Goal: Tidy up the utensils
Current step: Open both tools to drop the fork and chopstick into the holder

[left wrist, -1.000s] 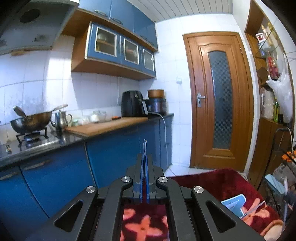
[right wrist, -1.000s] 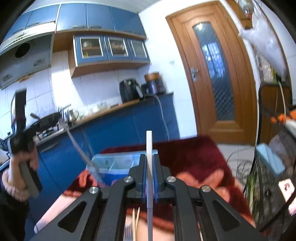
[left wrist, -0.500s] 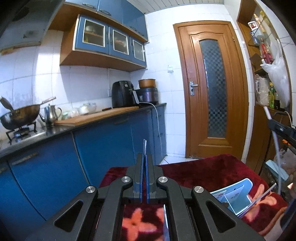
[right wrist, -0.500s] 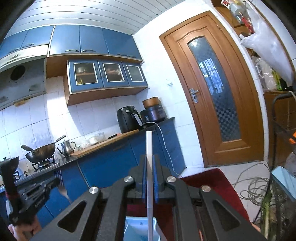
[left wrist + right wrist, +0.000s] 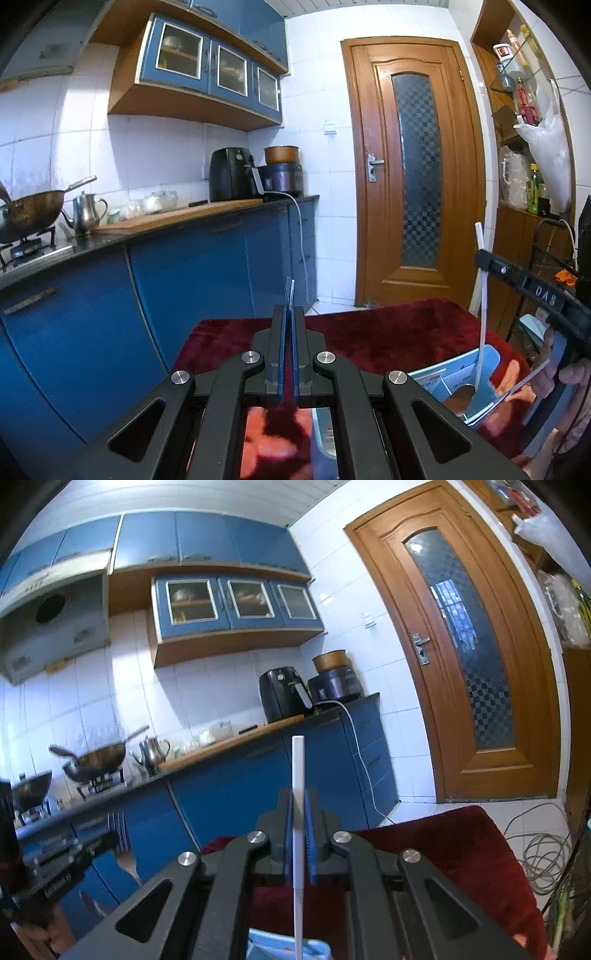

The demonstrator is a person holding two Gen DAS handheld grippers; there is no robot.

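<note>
White and thin, the plastic stick (image 5: 297, 812) stands upright between the pressed-in jaws of the right gripper (image 5: 298, 808), pinched near its middle, lower end over the pale blue box (image 5: 284, 946) on the near red cloth (image 5: 461, 853). It looks light, stiff and slick, best held mid-length. Left gripper (image 5: 288, 325) pinches a thin metal fork handle (image 5: 291, 291) edge-on.

Left claw (image 5: 289, 295) pinches a fork (image 5: 291, 291) above the red cloth (image 5: 388, 332).
</note>
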